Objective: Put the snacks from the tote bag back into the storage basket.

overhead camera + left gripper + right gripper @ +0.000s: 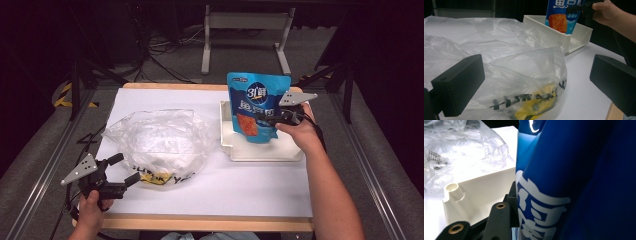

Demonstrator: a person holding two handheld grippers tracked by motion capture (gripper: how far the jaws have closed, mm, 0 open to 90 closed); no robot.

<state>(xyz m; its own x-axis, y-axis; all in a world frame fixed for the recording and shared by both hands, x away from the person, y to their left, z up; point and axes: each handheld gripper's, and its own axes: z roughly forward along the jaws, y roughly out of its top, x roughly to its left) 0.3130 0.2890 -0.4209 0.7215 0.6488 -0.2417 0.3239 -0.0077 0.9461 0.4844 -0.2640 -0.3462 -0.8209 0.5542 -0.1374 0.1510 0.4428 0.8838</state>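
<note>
At two o'clock, a blue snack pouch (257, 107) is pinched upright over the white tray (265, 152) by the right gripper (286, 116); at seven o'clock, the left gripper (121, 170) is held spread beside the plastic bag (157, 142).

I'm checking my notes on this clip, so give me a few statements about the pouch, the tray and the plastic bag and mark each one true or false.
1. The right hand-held gripper is shut on the blue snack pouch. True.
2. The pouch lies flat on the table beside the tray. False: it is held upright over the white tray.
3. The left hand-held gripper is open, near the clear plastic bag. True.
4. The plastic bag sits inside the tray. False: it lies on the white table surface, to the left of the tray in the high view.
5. The bag shows yellow with black lettering at its near end. True.
</note>
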